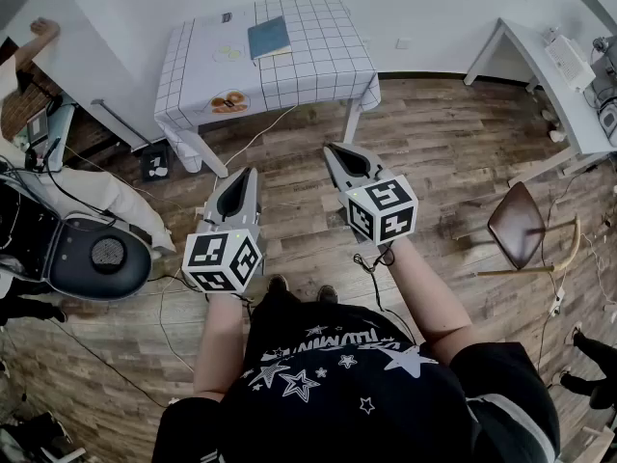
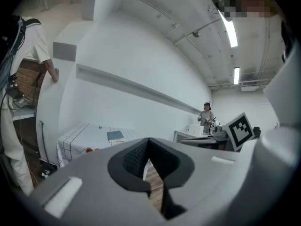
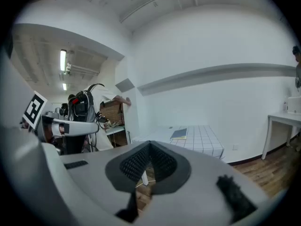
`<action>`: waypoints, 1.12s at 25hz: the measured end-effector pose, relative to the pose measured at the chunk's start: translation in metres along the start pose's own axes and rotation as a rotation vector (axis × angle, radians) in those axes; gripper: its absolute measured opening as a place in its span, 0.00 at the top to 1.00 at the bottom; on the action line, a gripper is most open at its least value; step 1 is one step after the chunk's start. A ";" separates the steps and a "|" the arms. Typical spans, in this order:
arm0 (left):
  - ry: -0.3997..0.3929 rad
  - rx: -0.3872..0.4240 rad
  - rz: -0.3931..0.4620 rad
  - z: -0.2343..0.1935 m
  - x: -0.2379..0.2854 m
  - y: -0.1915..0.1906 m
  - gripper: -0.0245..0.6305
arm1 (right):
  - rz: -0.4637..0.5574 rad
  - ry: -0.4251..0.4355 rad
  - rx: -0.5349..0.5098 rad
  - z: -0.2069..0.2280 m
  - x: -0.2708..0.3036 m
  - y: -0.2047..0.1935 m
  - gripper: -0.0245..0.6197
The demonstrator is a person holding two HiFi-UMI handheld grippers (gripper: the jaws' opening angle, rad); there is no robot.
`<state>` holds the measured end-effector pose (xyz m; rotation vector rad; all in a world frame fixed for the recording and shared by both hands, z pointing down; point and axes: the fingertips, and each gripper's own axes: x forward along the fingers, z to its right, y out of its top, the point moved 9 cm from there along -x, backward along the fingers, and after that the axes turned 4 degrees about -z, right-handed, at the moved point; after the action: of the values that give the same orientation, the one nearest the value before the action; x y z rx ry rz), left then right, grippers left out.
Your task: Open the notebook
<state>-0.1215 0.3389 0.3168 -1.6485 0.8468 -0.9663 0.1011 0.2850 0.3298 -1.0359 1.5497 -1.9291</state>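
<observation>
Left gripper (image 1: 245,174) and right gripper (image 1: 335,149) closed, empty; notebook (image 1: 269,38) on checked table (image 1: 328,58) well ahead; chair (image 1: 519,226) aside.

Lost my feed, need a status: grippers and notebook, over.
Left gripper and right gripper shut, empty. Notebook closed on table, out of reach. Cable on floor ahead.

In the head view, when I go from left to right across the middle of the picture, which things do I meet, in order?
black machine → left gripper → right gripper → brown chair
</observation>
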 end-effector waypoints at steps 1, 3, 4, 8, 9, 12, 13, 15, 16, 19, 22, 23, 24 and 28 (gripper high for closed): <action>-0.003 0.004 -0.002 0.002 -0.001 0.000 0.95 | 0.000 0.000 -0.001 -0.001 -0.001 0.000 0.94; -0.012 0.011 -0.006 0.005 -0.002 0.000 0.95 | 0.000 0.001 -0.003 -0.001 -0.004 -0.001 0.94; -0.018 0.014 -0.007 0.007 -0.003 -0.001 0.95 | 0.000 0.002 -0.004 -0.002 -0.006 -0.002 0.94; -0.025 0.022 -0.013 0.013 -0.003 -0.002 0.95 | -0.007 0.004 -0.007 0.000 -0.011 -0.005 0.94; -0.024 0.021 -0.016 0.014 -0.003 -0.003 0.95 | -0.011 0.004 -0.005 0.000 -0.013 -0.007 0.94; -0.025 0.020 -0.025 0.018 -0.003 -0.007 0.95 | -0.020 0.002 0.002 0.001 -0.017 -0.013 0.94; -0.027 0.021 -0.026 0.020 -0.003 -0.009 0.95 | -0.022 -0.001 0.005 0.003 -0.019 -0.015 0.94; -0.030 0.026 -0.030 0.022 -0.002 -0.010 0.95 | -0.022 -0.013 0.012 0.008 -0.021 -0.017 0.94; -0.030 0.029 -0.030 0.023 -0.001 -0.010 0.95 | -0.019 -0.020 0.016 0.010 -0.023 -0.017 0.94; -0.019 0.028 -0.017 0.025 -0.001 -0.009 0.95 | 0.032 -0.011 0.043 0.017 -0.027 -0.014 0.94; 0.001 0.025 0.023 0.026 -0.006 -0.009 0.95 | 0.110 0.018 0.103 0.027 -0.033 -0.013 0.94; 0.005 0.030 0.031 0.026 -0.007 -0.010 0.95 | 0.115 0.010 0.117 0.030 -0.033 -0.015 0.94; 0.008 0.034 0.035 0.025 -0.007 -0.009 0.95 | 0.112 -0.003 0.124 0.034 -0.032 -0.015 0.94; 0.024 0.006 0.023 0.008 0.006 0.015 0.95 | 0.065 -0.034 0.144 0.051 -0.014 0.010 0.94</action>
<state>-0.1130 0.3332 0.3018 -1.6218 0.8761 -0.9734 0.1490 0.2617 0.3209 -0.9414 1.3862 -1.9376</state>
